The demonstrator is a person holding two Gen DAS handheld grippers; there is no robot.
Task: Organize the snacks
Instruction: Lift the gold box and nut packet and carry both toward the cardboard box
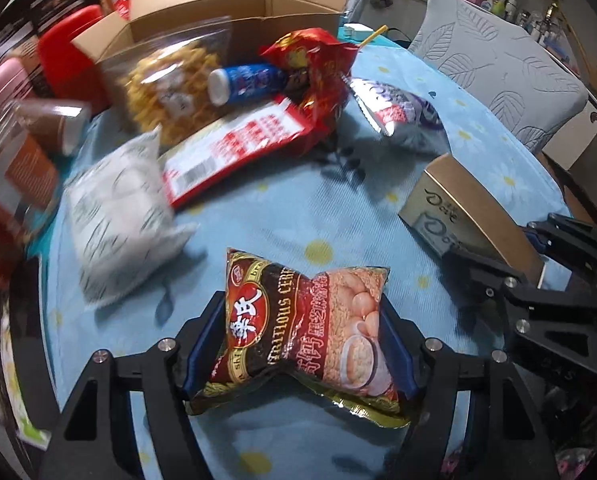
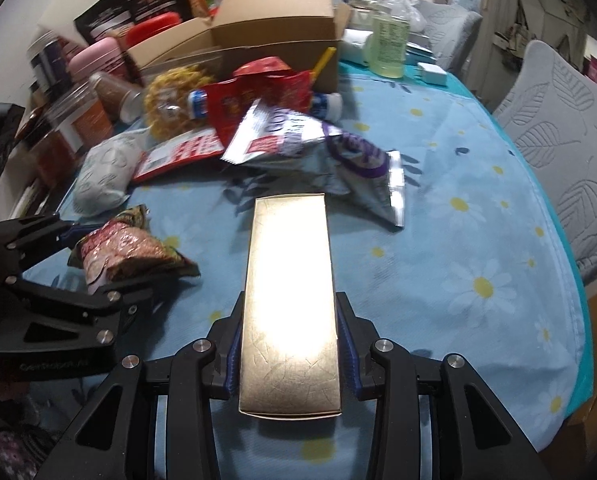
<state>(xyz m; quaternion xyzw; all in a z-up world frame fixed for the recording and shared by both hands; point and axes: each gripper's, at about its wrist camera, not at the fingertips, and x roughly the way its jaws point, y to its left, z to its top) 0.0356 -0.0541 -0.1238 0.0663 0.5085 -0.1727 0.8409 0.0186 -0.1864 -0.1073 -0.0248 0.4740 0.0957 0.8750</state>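
Both tools loaded, open cardboard box straight ahead across the tabletop

Left tool (image 1: 298,348) clamped across the waist of the cereal packet (image 1: 302,332), long axis crosswise to the fingers; right tool (image 2: 288,356) clamped on the gold box (image 2: 290,300), long axis pointing ahead; beyond both, past the loose snack pile, the cardboard box (image 2: 274,28), probably the destination, about equally far from either

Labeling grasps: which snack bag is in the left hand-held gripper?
The brown cereal bag, pinched at its middle; the white and purple bags lie untouched.
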